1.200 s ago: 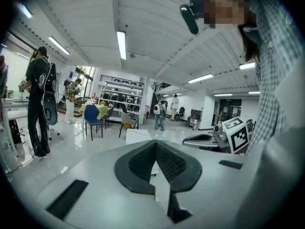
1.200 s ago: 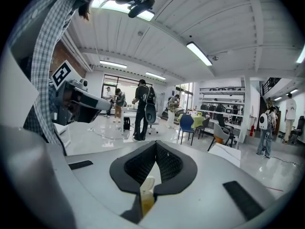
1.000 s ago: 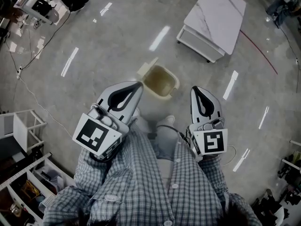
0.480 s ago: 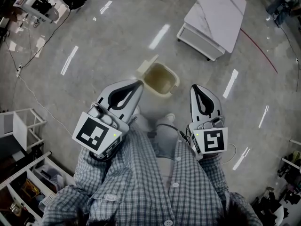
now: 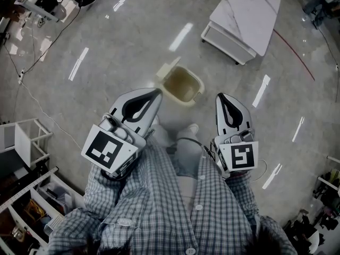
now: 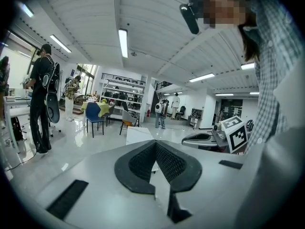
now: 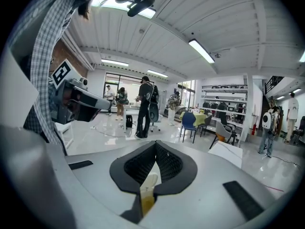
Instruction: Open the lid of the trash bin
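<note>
Far left: grey-and-black left gripper [image 5: 155, 93], jaws pressed together, empty, with a black-and-white square-pattern marker cube [image 5: 106, 150] at its back. Ahead on the grey floor, between the two gripper tips and apart from both: small beige plastic trash bin [image 5: 183, 85], flip lid [image 5: 167, 68] already up at its far-left edge, inside showing. Right gripper [image 5: 222, 96]: jaws together too, holding nothing. Beyond: white marble-top table [image 5: 244, 15].

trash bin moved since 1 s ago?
No. The trash bin sits slightly higher in the head view, but so does the white table; the gap between them is unchanged, so the camera tilted.
</note>
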Demonstrator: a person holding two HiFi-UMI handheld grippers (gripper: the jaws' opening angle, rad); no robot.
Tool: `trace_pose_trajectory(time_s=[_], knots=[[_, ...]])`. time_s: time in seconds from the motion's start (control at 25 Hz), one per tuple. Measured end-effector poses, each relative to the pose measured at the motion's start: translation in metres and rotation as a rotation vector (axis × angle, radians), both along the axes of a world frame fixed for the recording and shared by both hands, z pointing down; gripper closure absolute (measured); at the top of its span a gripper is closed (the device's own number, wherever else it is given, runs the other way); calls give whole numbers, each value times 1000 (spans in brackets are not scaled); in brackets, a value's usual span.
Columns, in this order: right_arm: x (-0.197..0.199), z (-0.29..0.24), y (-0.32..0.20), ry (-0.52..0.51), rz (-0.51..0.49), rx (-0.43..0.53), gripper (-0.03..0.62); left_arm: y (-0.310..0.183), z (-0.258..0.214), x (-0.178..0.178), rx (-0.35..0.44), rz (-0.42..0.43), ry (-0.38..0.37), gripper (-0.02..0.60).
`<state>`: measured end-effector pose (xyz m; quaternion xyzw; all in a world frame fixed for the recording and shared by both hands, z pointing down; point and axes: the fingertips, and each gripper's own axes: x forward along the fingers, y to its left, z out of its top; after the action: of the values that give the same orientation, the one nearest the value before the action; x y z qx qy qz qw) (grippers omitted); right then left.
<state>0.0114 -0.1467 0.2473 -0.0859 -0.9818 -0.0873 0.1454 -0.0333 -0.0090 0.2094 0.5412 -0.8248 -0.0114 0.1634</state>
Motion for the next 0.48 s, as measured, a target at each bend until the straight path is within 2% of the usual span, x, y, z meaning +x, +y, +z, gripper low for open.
trace_pose_trajectory(time_s=[0.48], knots=[[0,8,4,23,3,-2,574,5,4,-2,0,-5,10,577]])
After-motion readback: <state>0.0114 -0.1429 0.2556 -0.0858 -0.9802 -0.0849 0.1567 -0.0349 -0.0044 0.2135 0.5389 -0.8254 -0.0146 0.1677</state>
